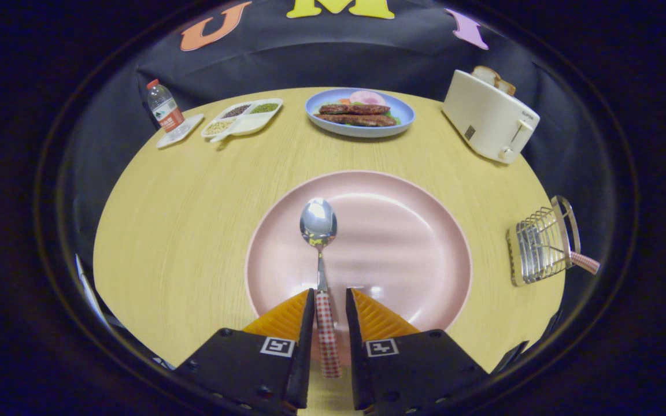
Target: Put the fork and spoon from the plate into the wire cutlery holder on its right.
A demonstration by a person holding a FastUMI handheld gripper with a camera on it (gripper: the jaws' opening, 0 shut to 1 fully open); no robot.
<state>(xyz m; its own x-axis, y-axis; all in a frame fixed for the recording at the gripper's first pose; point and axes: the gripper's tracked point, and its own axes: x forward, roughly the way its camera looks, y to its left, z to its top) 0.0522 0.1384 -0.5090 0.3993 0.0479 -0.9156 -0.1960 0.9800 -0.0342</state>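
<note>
Hand-held gripper (330,297) is sitting low over the near rim of the pink plate (425,242), fingers narrowed around the spoon (319,231) handle with a small gap each side, not clearly pressing. Spoon is lying on the plate, bowl pointing away. Holder (541,245) is standing right of the plate on the surface (182,196), a checkered handle (586,263) sticking out of it

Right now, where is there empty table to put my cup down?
Bare wood lies left of the pink round plate, and between it and the blue food plate. It's tighter by the wire cutlery holder. The gripper straddles the spoon's checked handle.
</note>
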